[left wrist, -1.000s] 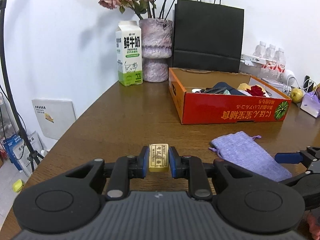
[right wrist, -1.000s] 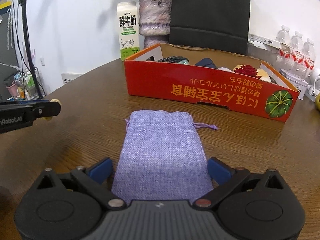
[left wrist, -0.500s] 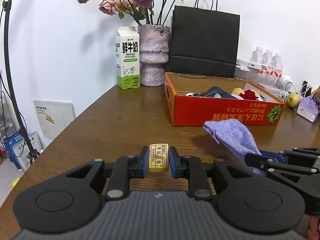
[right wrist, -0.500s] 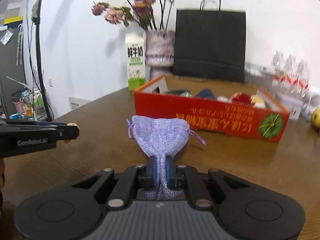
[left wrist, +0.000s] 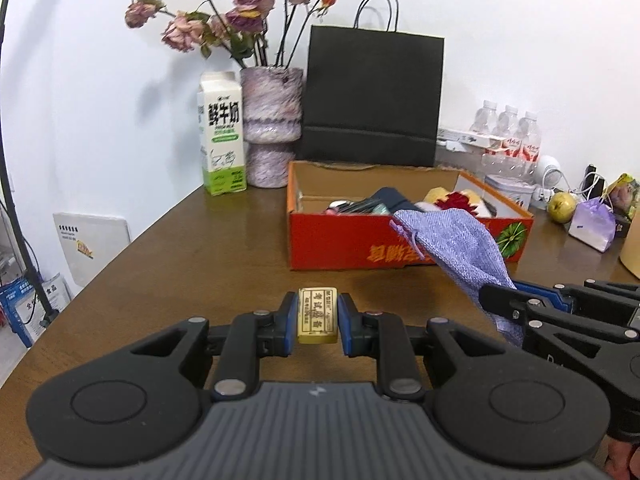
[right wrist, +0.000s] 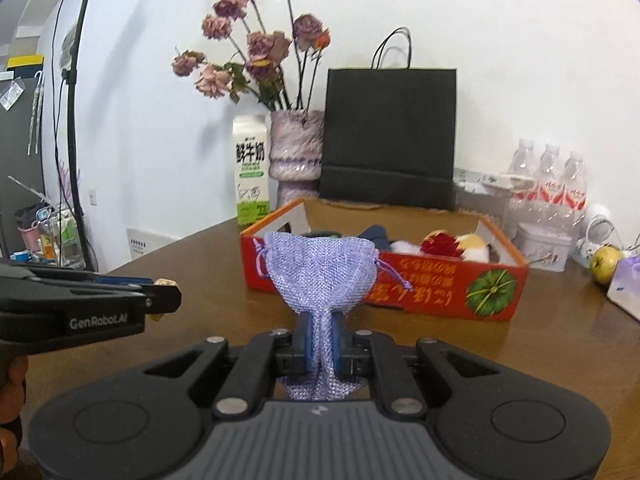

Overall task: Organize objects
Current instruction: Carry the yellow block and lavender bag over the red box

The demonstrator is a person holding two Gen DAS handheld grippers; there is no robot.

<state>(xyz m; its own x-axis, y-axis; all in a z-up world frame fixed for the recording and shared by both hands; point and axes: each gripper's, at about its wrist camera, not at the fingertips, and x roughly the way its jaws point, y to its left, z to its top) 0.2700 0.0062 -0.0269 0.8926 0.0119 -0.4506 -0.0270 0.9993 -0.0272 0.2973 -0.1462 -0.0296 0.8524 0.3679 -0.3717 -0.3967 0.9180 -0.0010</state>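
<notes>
My left gripper (left wrist: 317, 316) is shut on a small gold bar (left wrist: 317, 314) with printed characters, held above the brown table (left wrist: 224, 248). My right gripper (right wrist: 322, 338) is shut on the bottom of a lilac drawstring pouch (right wrist: 320, 274), held upright with its mouth pointing up and away. The pouch also shows in the left wrist view (left wrist: 452, 240), to the right of the gold bar, with the right gripper (left wrist: 496, 300) below it. The left gripper (right wrist: 160, 296) shows at the left of the right wrist view. A red cardboard box (left wrist: 340, 240) with several items stands beyond both.
A milk carton (left wrist: 221, 140), a vase of dried roses (left wrist: 272, 128) and a black paper bag (left wrist: 372, 96) stand at the back by the wall. Water bottles (left wrist: 508, 136), an apple (left wrist: 562, 207) and a small lilac bag (left wrist: 592, 224) are at the right.
My right gripper closed on the pouch, which lay flat on the table, and lifted it upright. Both grippers have risen higher above the table. The gold bar stays held.
</notes>
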